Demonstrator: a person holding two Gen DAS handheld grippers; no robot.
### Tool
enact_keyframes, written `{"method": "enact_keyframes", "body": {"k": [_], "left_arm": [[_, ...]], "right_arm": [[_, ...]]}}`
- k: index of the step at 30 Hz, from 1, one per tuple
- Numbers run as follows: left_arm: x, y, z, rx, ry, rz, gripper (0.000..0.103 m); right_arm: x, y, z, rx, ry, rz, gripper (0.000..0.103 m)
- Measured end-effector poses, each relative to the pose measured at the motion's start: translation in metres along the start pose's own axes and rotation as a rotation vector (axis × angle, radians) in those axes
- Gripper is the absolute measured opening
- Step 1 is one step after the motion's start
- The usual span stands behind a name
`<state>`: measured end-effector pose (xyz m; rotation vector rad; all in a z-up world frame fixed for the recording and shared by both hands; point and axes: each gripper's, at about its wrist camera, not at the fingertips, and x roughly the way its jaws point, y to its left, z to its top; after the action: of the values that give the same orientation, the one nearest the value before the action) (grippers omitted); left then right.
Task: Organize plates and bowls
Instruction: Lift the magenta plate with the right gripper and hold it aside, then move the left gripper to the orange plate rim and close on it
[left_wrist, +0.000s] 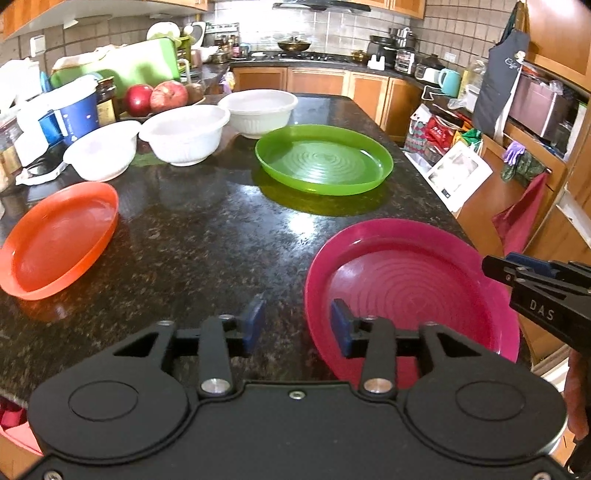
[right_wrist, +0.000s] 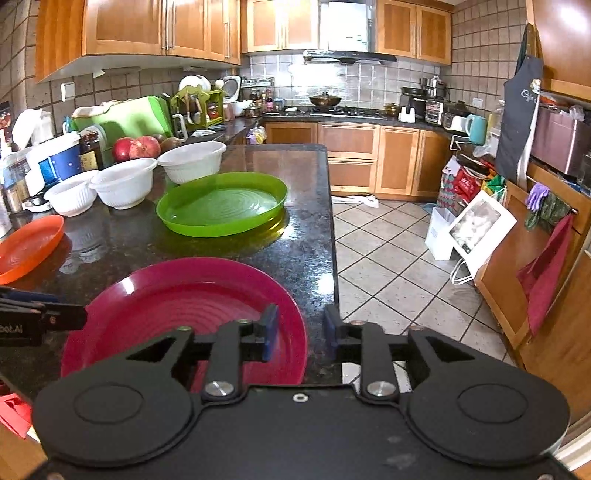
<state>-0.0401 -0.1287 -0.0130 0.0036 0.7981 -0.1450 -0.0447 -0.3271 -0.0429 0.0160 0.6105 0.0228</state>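
A magenta plate (left_wrist: 406, 280) lies at the near right of the dark granite counter (left_wrist: 207, 236); it also shows in the right wrist view (right_wrist: 177, 299). A green plate (left_wrist: 323, 158) sits behind it, an orange plate (left_wrist: 59, 240) at the left. Three white bowls (left_wrist: 184, 133) stand in a row at the back left. My left gripper (left_wrist: 297, 325) is open and empty, straddling the magenta plate's left rim. My right gripper (right_wrist: 299, 330) is open and empty, straddling that plate's right rim.
Jars, a blue cup (left_wrist: 77, 114), pomegranates (left_wrist: 168, 94) and a green board crowd the counter's back left. The counter's right edge (right_wrist: 332, 236) drops to a tiled floor. Bags and a white box (right_wrist: 480, 225) lean on the cabinets at the right.
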Motion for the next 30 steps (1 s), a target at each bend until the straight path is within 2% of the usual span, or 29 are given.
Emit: {"method": "enact_keyframes", "body": {"k": [1, 6, 16, 20, 22, 25, 30], "left_arm": [[-0.001, 0.0, -0.001, -0.005, -0.003, 0.009, 0.061], [-0.008, 0.001, -0.004, -0.024, -0.006, 0.044, 0.062], [-0.017, 0.016, -0.006, -0.06, 0.021, 0.097, 0.072], [-0.018, 0.03, -0.008, -0.091, 0.052, 0.094, 0.073], [-0.017, 0.038, -0.007, -0.109, 0.08, 0.12, 0.075], [-0.019, 0.051, -0.006, -0.103, 0.076, 0.146, 0.075], [-0.023, 0.089, 0.002, -0.124, 0.067, 0.128, 0.075]], "right_arm": [[-0.001, 0.0, 0.0, 0.0, -0.001, 0.005, 0.033], [-0.003, 0.003, -0.001, -0.003, 0.0, 0.033, 0.036], [-0.014, 0.013, 0.003, 0.002, 0.013, 0.089, 0.046], [-0.015, 0.02, 0.007, 0.017, 0.041, 0.124, 0.046], [-0.015, 0.023, 0.01, 0.028, 0.055, 0.138, 0.046], [-0.015, 0.032, 0.015, 0.046, 0.074, 0.163, 0.046], [-0.014, 0.053, 0.027, 0.082, 0.086, 0.187, 0.046]]}}
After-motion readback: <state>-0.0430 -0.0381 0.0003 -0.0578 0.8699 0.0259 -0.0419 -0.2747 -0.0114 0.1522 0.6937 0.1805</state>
